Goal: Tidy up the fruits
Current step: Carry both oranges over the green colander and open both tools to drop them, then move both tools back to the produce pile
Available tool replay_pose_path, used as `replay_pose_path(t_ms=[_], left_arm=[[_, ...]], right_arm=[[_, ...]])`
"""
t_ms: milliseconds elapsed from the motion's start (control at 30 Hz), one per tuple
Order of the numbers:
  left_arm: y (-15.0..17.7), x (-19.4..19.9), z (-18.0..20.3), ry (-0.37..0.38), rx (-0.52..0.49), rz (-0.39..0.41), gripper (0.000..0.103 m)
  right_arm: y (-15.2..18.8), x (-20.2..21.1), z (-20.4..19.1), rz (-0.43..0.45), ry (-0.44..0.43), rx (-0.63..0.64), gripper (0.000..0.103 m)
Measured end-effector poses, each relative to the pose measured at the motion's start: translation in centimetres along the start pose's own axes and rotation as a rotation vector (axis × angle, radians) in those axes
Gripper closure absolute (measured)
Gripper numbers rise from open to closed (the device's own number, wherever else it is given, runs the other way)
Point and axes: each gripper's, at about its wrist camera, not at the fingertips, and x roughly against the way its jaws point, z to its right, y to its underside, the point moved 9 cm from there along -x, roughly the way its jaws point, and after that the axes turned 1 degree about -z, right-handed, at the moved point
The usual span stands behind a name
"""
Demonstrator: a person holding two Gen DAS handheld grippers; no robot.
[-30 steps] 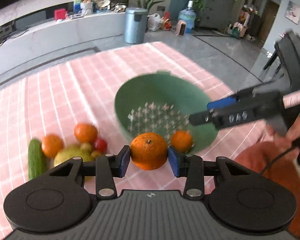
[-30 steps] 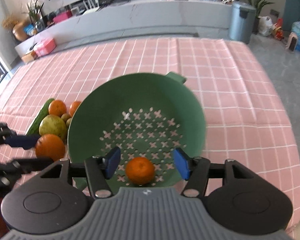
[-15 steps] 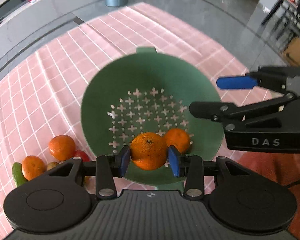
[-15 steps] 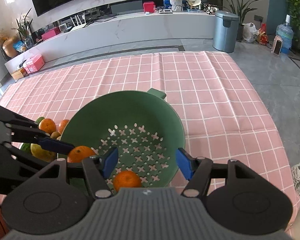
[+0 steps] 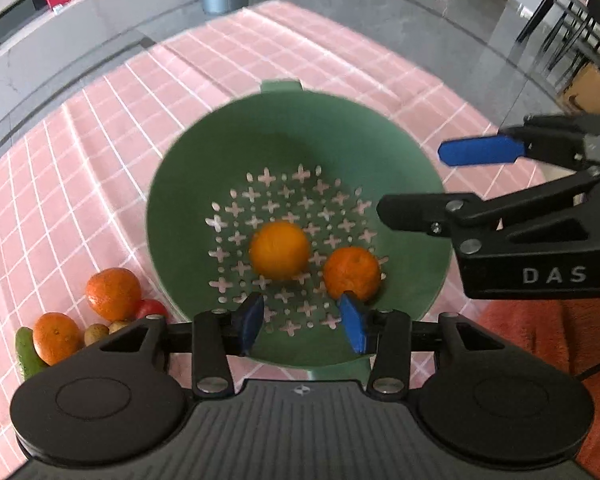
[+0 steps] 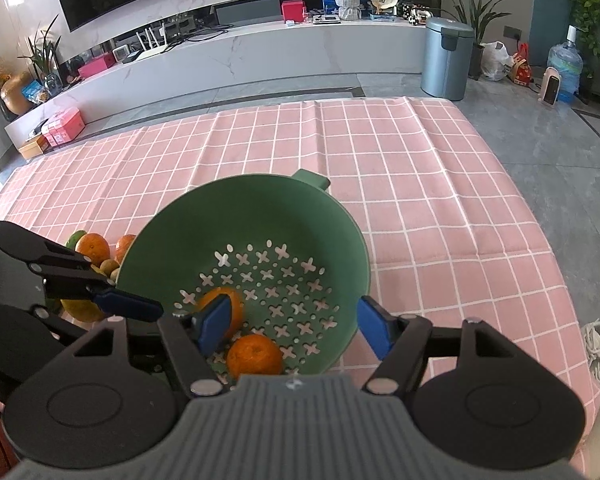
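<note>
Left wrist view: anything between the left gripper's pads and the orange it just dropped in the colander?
Nothing. In the left wrist view only bare perforated colander floor lies between the opening left gripper and the blurred orange.

Readable only: "DAS" in pale capitals on the black body of the right gripper [image 5: 452, 178], near the right edge of the left wrist view. Nothing else legible; any printing on the distant boxes and the water bottle too small to make out.
</note>
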Motion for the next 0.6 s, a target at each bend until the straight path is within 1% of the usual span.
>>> replay_pose_path(t_ms=[200, 367, 467, 600], left_arm=[[0.5, 4.1, -1.2, -0.009, 0.068, 0.129, 0.05], [2.0, 8.1, -2.9, -0.056, 0.121, 0.231, 0.05], [3.2, 9.9, -4.3, -0.097, 0.158, 0.27, 0.05], [5.1, 11.7, -6.6, -0.15, 0.216, 0.313, 0.05]], right_arm=[[0.1, 1.3, -0.5, 0.04, 0.016, -0.037, 0.037], [0.5, 2.7, -2.1, 0.109, -0.003, -0.077, 0.037], [0.8, 3.4, -3.7, 0.158, -0.015, -0.088, 0.037], [1.2, 4.1, -6.5, 0.231, -0.055, -0.075, 0.037]])
